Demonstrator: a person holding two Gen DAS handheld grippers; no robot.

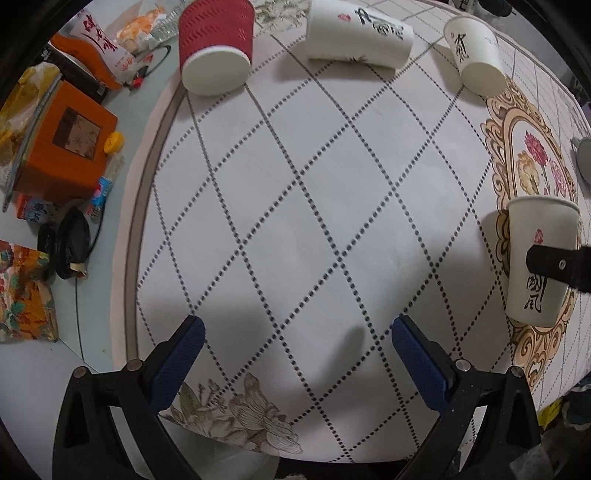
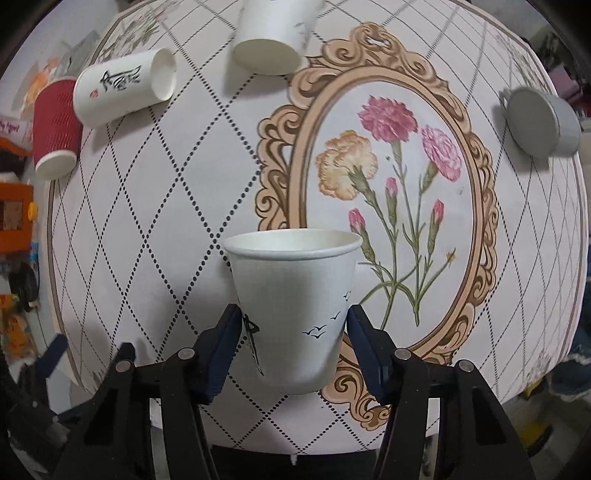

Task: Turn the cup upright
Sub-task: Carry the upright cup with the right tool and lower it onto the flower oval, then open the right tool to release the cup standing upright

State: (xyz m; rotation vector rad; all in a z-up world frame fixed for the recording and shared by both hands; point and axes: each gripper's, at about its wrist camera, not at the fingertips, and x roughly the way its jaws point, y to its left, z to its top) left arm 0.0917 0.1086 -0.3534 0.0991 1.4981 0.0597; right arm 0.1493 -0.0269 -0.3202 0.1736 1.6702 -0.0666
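Note:
A white paper cup (image 2: 295, 306) with black calligraphy stands upright, mouth up, between the fingers of my right gripper (image 2: 291, 347). The blue pads touch its two sides near the base. The same cup shows in the left wrist view (image 1: 539, 258) at the right edge with one right finger across it. My left gripper (image 1: 295, 354) is open and empty over the tablecloth. A red ribbed cup (image 1: 216, 44), a white cup lying on its side (image 1: 360, 33) and another white cup (image 1: 476, 55), mouth down, sit at the far side.
The round table (image 1: 295, 221) has a patterned cloth with a floral oval frame (image 2: 388, 206). A grey mug (image 2: 539, 122) sits upside down at the far right. An orange box (image 1: 62, 151), bags and cables lie on the floor to the left.

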